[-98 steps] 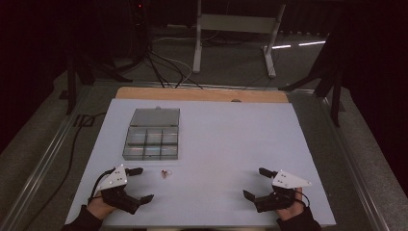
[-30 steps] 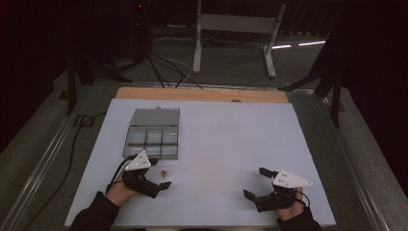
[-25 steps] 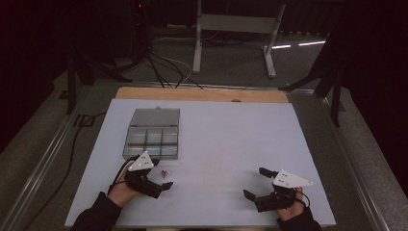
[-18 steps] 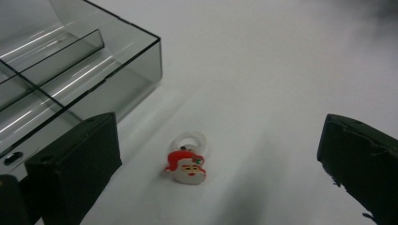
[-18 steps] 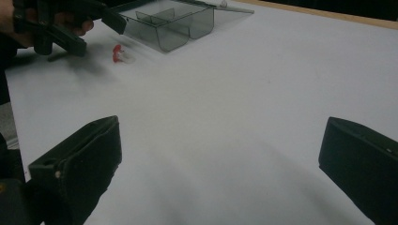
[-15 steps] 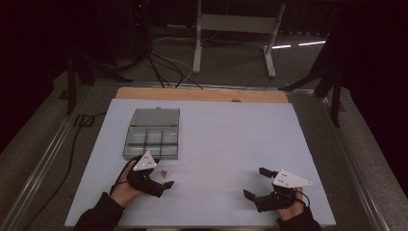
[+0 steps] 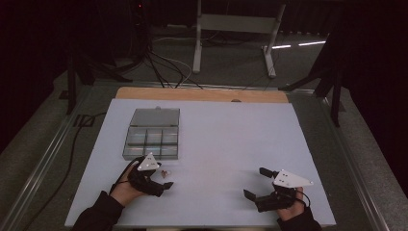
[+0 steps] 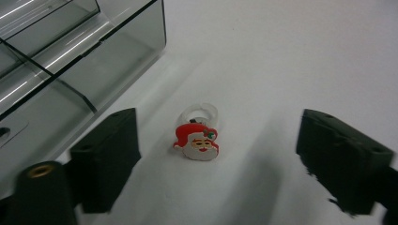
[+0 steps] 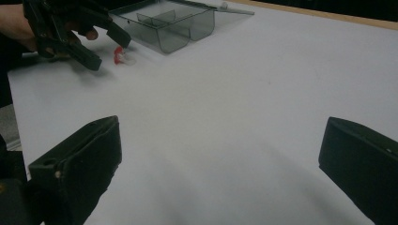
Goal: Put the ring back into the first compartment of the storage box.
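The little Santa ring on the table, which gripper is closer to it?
Left. The left gripper has its open jaws either side of the Santa ring, not touching it, and they have just been closing. The right gripper sits far across the white table.

Dark lab or studio: white-topped counter (image 7: 231, 139), metal stand (image 7: 231, 29) and loose floor cables (image 7: 163, 65) beyond the counter.

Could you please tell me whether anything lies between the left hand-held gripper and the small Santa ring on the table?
Nothing visible does. The Santa ring lies on bare table between the open jaws of the left hand-held gripper, which have just been closing; the clear box stands off to one side.
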`<state>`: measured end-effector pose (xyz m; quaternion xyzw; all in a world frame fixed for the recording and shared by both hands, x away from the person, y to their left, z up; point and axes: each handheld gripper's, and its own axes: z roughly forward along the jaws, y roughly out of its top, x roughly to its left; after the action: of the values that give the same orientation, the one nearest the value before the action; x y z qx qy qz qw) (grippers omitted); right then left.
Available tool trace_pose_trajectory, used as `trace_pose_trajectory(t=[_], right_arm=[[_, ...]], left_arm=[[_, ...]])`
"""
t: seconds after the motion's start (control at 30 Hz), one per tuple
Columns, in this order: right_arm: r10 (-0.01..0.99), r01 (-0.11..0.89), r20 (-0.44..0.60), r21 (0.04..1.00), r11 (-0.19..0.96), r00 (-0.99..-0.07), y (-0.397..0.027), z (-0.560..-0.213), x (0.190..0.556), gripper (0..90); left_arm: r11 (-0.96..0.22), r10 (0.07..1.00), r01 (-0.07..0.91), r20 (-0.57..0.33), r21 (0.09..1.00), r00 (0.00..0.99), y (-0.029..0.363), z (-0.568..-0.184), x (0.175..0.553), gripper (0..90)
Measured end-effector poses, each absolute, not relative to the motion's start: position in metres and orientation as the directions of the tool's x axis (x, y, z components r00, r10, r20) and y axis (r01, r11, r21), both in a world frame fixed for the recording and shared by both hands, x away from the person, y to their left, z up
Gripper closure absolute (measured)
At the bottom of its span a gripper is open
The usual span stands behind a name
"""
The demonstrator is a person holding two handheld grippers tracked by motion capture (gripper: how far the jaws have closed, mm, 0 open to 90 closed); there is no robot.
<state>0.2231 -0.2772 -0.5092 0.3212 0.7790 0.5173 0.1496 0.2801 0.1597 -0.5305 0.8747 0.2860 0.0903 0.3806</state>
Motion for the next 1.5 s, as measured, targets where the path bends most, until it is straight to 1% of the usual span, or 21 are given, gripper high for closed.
trace_pose_trajectory(t=[0.07,0.1,0.23,0.4,0.53,0.63,0.77,0.87,1.17,1.5], right_arm=[[0.656,0.347,0.101,0.902,0.256,-0.748,-0.2775,-0.5093,0.2234,0.0],[0.656,0.346,0.101,0.903,0.255,-0.748,-0.2776,-0.5093,0.2231,0.0],[0.655,0.349,0.106,0.902,0.253,-0.748,-0.2778,-0.5092,0.2233,0.0],[0.655,0.35,0.106,0.902,0.254,-0.748,-0.2779,-0.5096,0.2236,0.0],[0.653,0.347,0.104,0.902,0.255,-0.75,-0.2777,-0.5094,0.2233,0.0],[0.653,0.349,0.106,0.902,0.255,-0.75,-0.2778,-0.5095,0.2233,0.0],[0.654,0.351,0.109,0.902,0.251,-0.749,-0.2781,-0.5093,0.2234,0.0],[0.653,0.347,0.106,0.903,0.253,-0.75,-0.2779,-0.5092,0.2229,0.0],[0.653,0.35,0.109,0.902,0.252,-0.75,-0.2781,-0.5092,0.223,0.0],[0.652,0.35,0.109,0.902,0.253,-0.75,-0.2779,-0.5092,0.2232,0.0]], left_arm=[[-0.553,0.566,0.43,-0.058,0.714,0.823,0.1595,-0.5307,0.2804,16.9],[-0.555,0.564,0.426,-0.052,0.714,0.824,0.1593,-0.531,0.2804,20.8],[-0.554,0.565,0.424,-0.05,0.717,0.823,0.1604,-0.5311,0.2816,26.8],[-0.553,0.564,0.417,-0.045,0.721,0.825,0.1614,-0.5305,0.2832,36.4],[-0.559,0.562,0.416,-0.041,0.718,0.826,0.1605,-0.5307,0.2842,40.2],[-0.564,0.558,0.409,-0.033,0.717,0.829,0.16,-0.5309,0.285,44.8],[-0.577,0.542,0.394,-0.025,0.716,0.84,0.1601,-0.5329,0.2861,53.8],[-0.588,0.534,0.387,-0.018,0.71,0.845,0.1599,-0.5337,0.2868,58.2],[-0.602,0.535,0.383,-0.001,0.7,0.845,0.1589,-0.5328,0.2888,67.9],[-0.629,0.523,0.373,0.016,0.682,0.852,0.1558,-0.5306,0.2886,72.7]])
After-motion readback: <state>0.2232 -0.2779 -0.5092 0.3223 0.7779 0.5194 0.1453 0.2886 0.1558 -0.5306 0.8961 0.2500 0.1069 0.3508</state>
